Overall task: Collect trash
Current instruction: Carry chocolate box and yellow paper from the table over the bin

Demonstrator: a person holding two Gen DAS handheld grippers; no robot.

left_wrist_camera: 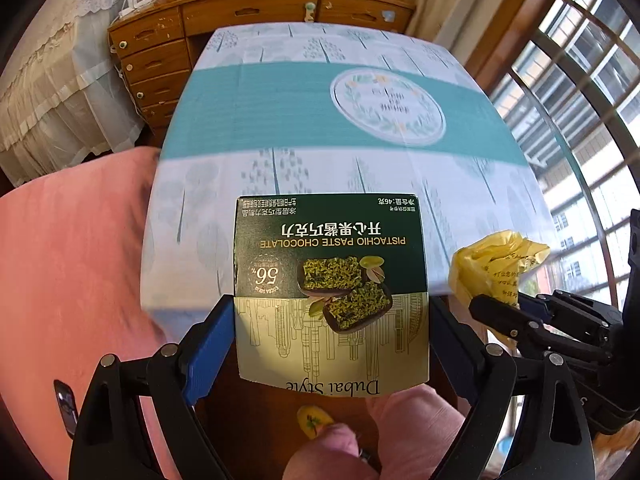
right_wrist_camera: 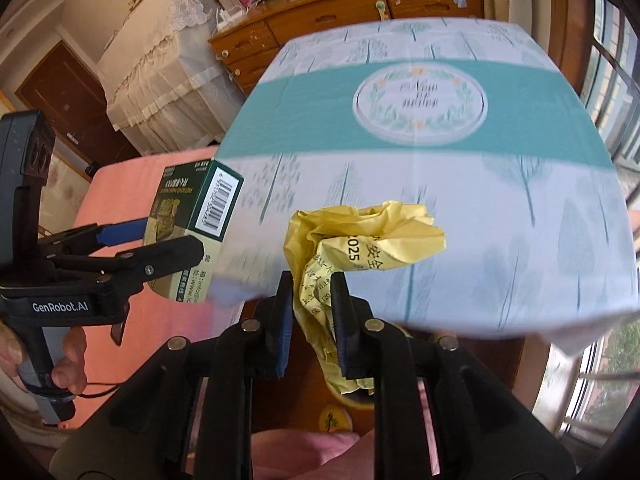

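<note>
chocolate box [left_wrist_camera: 331, 292] in left gripper [left_wrist_camera: 331, 344], yellow wrapper [right_wrist_camera: 360, 240] in right gripper [right_wrist_camera: 311, 320]

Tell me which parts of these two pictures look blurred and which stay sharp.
Left wrist view: the chocolate box in the left gripper is crisp with readable print, while the tablecloth behind smears, and the window bars bow from fisheye distortion. Right wrist view: the yellow wrapper in the right gripper is sharp, and the cloth's near edge is streaked.
</note>
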